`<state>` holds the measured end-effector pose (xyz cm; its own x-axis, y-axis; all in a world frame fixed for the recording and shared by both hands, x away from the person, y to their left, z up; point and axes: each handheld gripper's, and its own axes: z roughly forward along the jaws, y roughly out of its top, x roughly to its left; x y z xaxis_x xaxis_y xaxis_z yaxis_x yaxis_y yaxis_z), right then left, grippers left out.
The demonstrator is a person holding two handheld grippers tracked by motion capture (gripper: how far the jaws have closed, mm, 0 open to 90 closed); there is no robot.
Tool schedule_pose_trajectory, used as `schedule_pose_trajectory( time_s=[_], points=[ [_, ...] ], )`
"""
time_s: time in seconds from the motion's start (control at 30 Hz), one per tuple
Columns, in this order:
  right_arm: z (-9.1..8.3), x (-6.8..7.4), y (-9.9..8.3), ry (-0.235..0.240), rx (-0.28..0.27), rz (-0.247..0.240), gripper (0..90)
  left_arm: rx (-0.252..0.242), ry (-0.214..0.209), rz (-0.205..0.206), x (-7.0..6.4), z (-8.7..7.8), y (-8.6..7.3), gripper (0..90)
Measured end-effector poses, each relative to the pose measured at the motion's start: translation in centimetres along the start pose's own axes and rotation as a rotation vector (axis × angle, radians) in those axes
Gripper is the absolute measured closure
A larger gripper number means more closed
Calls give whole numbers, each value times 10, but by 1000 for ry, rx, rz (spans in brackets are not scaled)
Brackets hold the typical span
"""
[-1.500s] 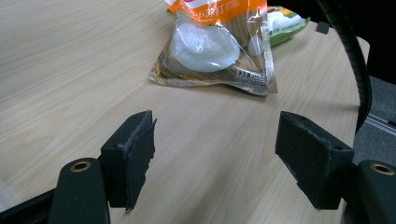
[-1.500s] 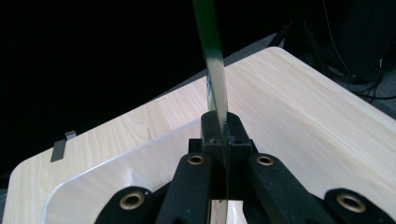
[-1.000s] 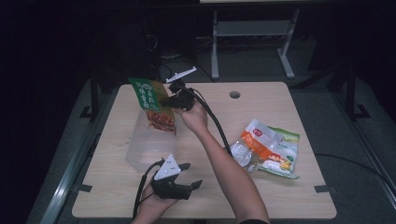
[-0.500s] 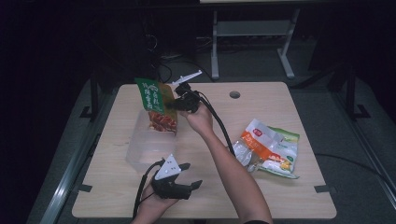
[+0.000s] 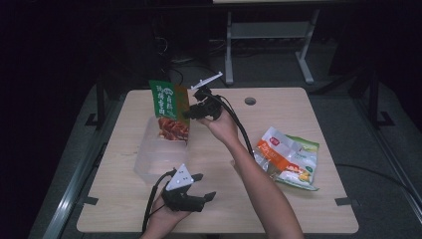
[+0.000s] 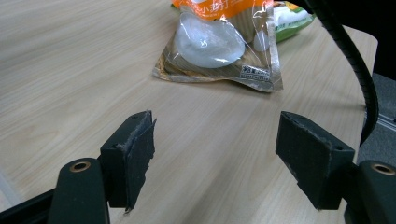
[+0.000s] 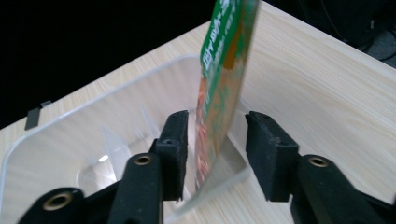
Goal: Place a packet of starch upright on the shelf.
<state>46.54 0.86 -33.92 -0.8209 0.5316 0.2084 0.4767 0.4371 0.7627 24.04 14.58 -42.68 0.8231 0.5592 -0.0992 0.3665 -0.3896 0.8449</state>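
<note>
From above, the right claw (image 5: 191, 112) holds a green snack packet (image 5: 170, 107) upright over a clear plastic tub (image 5: 149, 159) on the wooden counter (image 5: 298, 209); the left claw (image 5: 201, 195) rests near the front edge, jaws apart. The left gripper view shows its spread jaws facing an orange-topped food bag (image 6: 219, 46). In the right gripper view the packet (image 7: 219, 93) stands between the jaws (a small gap beside one pad), so I cannot tell how firmly they press.

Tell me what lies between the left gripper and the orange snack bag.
Bare tabletop lies between the left gripper and the orange snack bag, per the left gripper view.
</note>
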Motion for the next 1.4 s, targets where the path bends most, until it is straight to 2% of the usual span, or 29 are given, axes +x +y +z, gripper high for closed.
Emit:
schedule_pose_trajectory(
  time_s=[0.33,0.47,0.67,0.7,0.83,1.2,1.27,1.4],
  points=[
    [-35,-5,-25,14,15,42,523,8,0,-3,1,3,1,276],
    [-48,-5,-34,12,15,44,511,18,-2,12,1,5,1,276],
    [-71,-7,-45,-5,22,63,488,15,-4,7,-1,6,1,275],
    [-74,-9,-47,-9,21,52,486,16,-3,6,-1,6,1,276],
    [-89,-11,-56,-28,35,75,473,12,-1,4,-1,5,1,275],
    [-127,-20,-93,-78,50,134,461,10,-6,11,0,4,2,274],
    [-133,-21,-100,-77,50,153,454,7,-10,4,-1,5,2,273],
    [-142,-22,-110,-77,40,156,451,12,-7,7,-1,5,2,272]
  ],
)
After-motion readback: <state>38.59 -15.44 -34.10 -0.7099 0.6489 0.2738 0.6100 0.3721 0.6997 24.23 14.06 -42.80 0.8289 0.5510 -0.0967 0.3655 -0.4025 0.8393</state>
